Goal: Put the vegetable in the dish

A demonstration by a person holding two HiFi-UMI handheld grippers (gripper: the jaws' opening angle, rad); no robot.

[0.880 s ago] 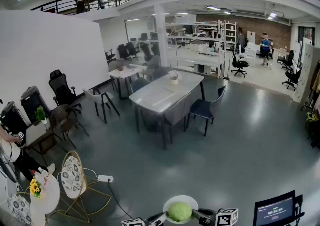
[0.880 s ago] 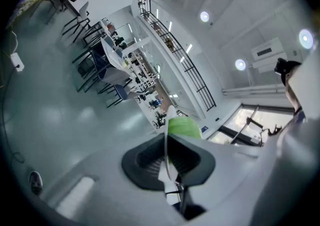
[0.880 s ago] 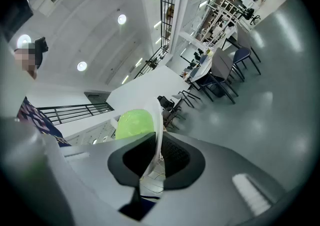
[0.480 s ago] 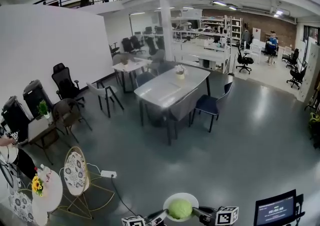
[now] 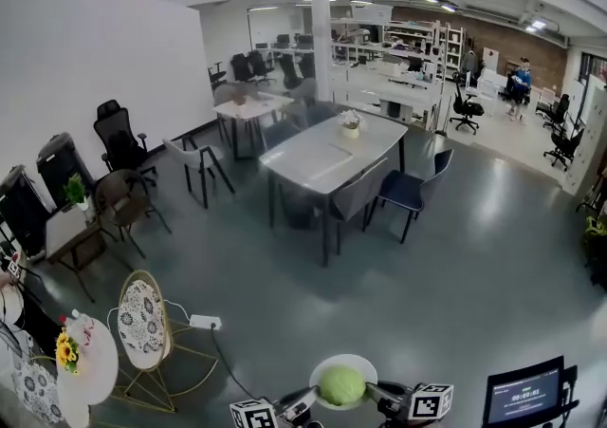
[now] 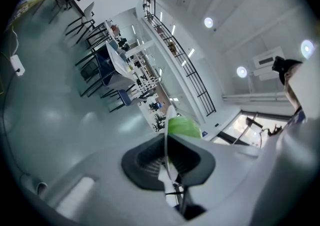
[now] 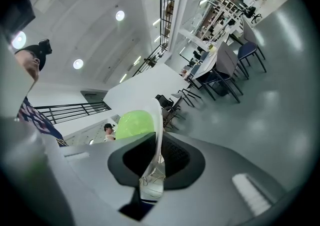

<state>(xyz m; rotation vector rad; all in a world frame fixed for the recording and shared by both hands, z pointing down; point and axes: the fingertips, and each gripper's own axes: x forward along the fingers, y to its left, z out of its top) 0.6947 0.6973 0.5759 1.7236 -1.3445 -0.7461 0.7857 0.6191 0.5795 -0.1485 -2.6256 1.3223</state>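
A round green cabbage (image 5: 341, 385) lies in a white dish (image 5: 345, 362), held in the air at the bottom middle of the head view. My left gripper (image 5: 302, 405) is shut on the dish's left rim and my right gripper (image 5: 383, 399) is shut on its right rim. In the left gripper view the thin white dish rim (image 6: 166, 142) runs edge-on between the dark pads of the left gripper (image 6: 167, 159), with the cabbage (image 6: 184, 126) behind it. The right gripper (image 7: 157, 164) pinches the dish rim (image 7: 159, 130) the same way, cabbage (image 7: 132, 123) to its left.
Far below and ahead, a long grey table (image 5: 332, 155) stands with chairs round it. A small round table with flowers (image 5: 74, 363) and a patterned chair (image 5: 141, 325) are at lower left, a power strip (image 5: 204, 322) on the floor. A screen (image 5: 524, 398) sits at lower right.
The head view has shifted a little, so the room sits slightly differently. The dish with the cabbage stays between both grippers, and the marker cubes show a bit more.
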